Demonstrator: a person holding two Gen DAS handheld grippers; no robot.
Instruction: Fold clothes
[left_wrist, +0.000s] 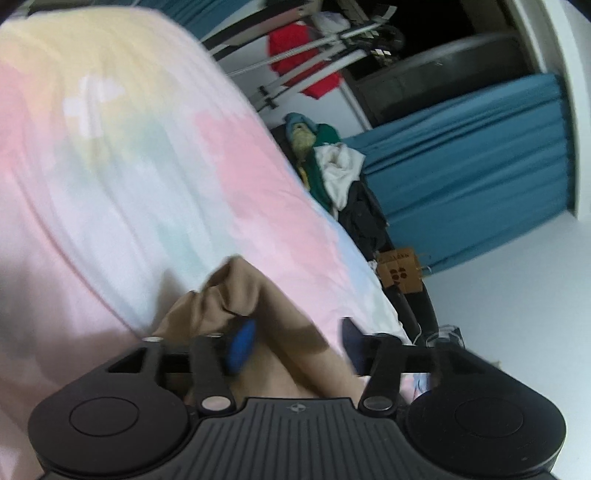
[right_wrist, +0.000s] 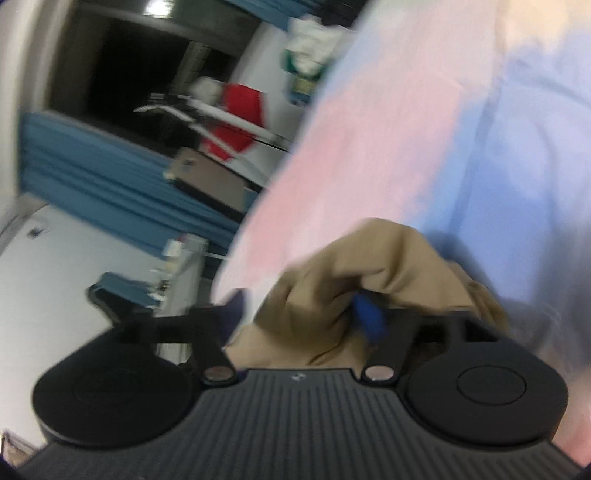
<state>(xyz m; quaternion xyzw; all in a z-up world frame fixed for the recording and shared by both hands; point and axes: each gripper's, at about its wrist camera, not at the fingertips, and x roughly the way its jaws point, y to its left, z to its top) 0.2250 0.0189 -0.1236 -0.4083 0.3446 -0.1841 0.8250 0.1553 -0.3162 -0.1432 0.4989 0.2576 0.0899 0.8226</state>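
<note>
left tongs and right tongs both spread, gripping nothing | tan garment bunched between each pair, lying on the pastel bedsheet | looks soft, light, floppy | I'd pinch a hem edge

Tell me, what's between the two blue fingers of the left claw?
Tan cloth, bunched loosely between the open left claw fingers, on the pastel sheet; left wrist view.

Motion blur smears the tan garment and the pastel bedspread
</note>
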